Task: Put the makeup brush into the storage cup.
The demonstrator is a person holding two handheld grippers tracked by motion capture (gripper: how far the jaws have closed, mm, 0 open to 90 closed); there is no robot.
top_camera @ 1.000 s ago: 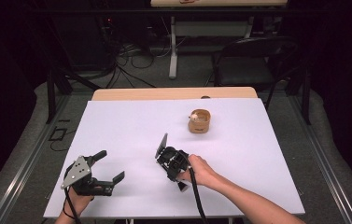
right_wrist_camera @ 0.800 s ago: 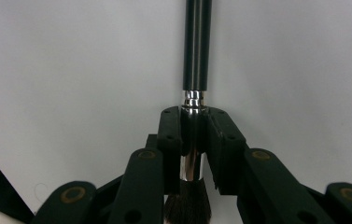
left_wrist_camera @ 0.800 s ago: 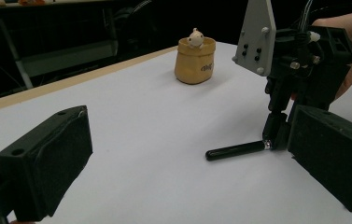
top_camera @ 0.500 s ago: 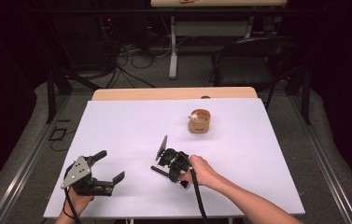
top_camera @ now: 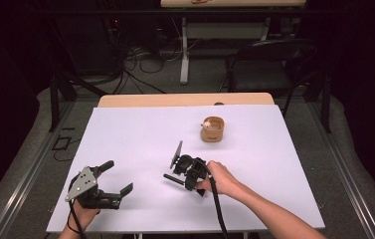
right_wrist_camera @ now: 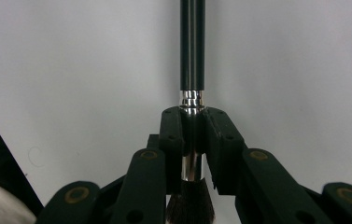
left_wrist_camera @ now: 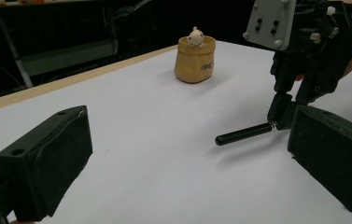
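My right gripper (top_camera: pixel 185 175) is shut on a brush (top_camera: pixel 171 178) near the middle of the white table (top_camera: pixel 140 134). Its pads clamp the silver ferrule (right_wrist_camera: pixel 192 100). The black handle (right_wrist_camera: pixel 192 46) sticks out past the jaws, and dark bristles show behind them. In the left gripper view the handle (left_wrist_camera: pixel 243 134) lies almost level just above the table, below the right gripper (left_wrist_camera: pixel 283 116). My left gripper (top_camera: pixel 118 176) rests at the front left, open and holding nothing, its jaws wide apart (left_wrist_camera: pixel 187 163).
A small tan pouch (top_camera: pixel 212 129) with a little pale figure (left_wrist_camera: pixel 195 36) in it stands at the back right of the table. A wooden edge (top_camera: pixel 185 99) borders the far side. A dark chair (top_camera: pixel 269 59) and cables sit on the floor beyond.
My right hand has turned at the wrist, so the brush handle now points out to the left, low over the table. The left gripper has stayed put.
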